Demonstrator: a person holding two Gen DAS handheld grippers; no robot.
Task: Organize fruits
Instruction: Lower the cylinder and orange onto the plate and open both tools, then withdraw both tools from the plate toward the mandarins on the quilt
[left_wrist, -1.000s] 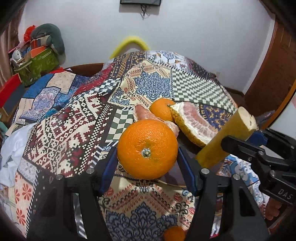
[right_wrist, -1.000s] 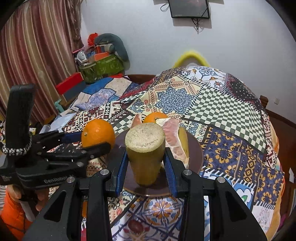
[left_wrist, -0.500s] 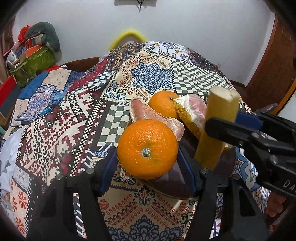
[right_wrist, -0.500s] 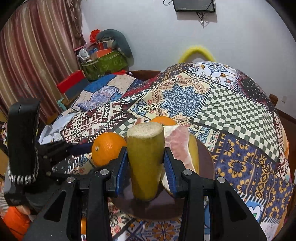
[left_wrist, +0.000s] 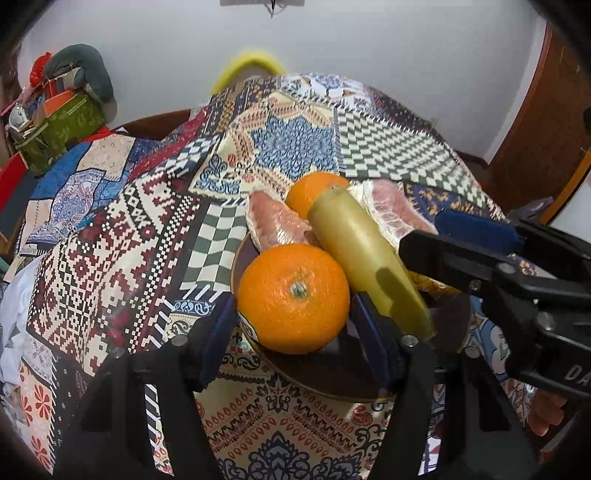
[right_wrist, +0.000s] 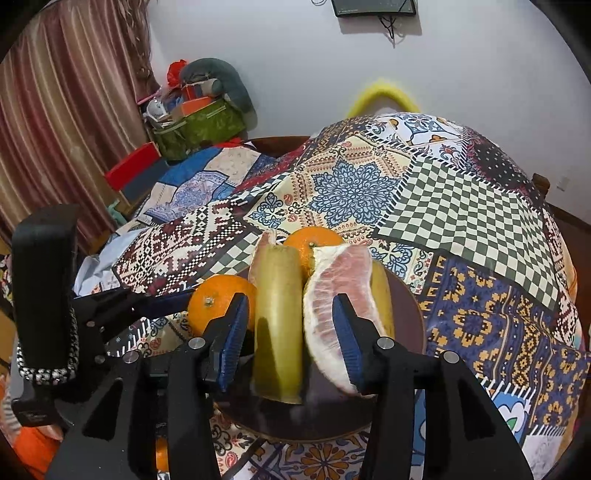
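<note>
**Fruit Placement at the Brown Plate**

The bench (right_wrist: 454, 206) is covered by a patchwork cloth of checked, floral and geometric panels. A white wall is seen behind it, with a striped curtain (right_wrist: 55, 129) to the left in the right wrist view. A green bag (right_wrist: 199, 127) stuffed with oddments stands beyond the bench's far left edge, and a yellow curved object (left_wrist: 247, 64) shows at its far edge.

A dark brown plate (left_wrist: 332, 380) rests on the cloth and serves as the landmark. On its far side a small orange (left_wrist: 314, 188) lies between two wrapped pomelo wedges: one (left_wrist: 275, 223) toward the plate's left, the other (right_wrist: 340, 291) toward its right. A yellow-green cane section (right_wrist: 279, 317) lies across the middle of the plate, leaning on the far fruit.

The left tool (left_wrist: 295, 328) is clamped on a large orange (left_wrist: 293, 297) above the plate's near left rim; both blue pads (left_wrist: 218, 336) press its sides.

The right tool (right_wrist: 288, 336) is opening. The cane section stands between its fingers (right_wrist: 231, 332), with a gap visible at each side; the right pomelo wedge is overlapped by its right-hand finger.
</note>
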